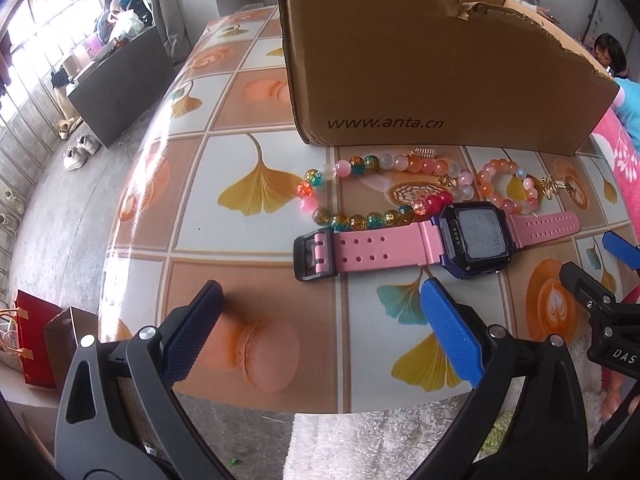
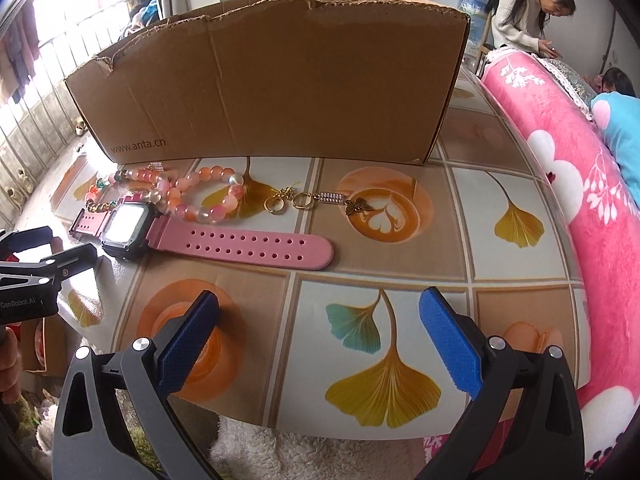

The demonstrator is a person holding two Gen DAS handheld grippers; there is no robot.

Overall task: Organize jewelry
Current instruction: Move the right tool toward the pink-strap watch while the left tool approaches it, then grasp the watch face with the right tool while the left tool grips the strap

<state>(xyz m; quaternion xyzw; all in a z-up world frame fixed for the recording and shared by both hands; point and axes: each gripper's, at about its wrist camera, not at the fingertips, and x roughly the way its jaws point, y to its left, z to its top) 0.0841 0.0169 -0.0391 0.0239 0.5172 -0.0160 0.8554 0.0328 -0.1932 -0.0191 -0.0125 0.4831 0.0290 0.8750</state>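
Jewelry lies in a cluster on the tiled-print table (image 2: 520, 240), just in front of the torn cardboard box (image 2: 272, 80) at 12 o'clock. Largest is the pink-strapped digital watch (image 1: 476, 236), laid flat. Touching its far edge at 11 o'clock is a multicoloured bead bracelet (image 1: 360, 168); at 1 o'clock a smaller pink bead bracelet (image 2: 208, 196), then gold rings and a butterfly charm (image 2: 358, 206). The left gripper (image 1: 320, 320) and right gripper (image 2: 320, 320) hover at 6 o'clock, jaws spread wide, holding nothing.

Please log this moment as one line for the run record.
stage: before first grasp | left gripper: open, empty | right gripper: open, empty | pink watch, bead bracelets on table before cardboard box
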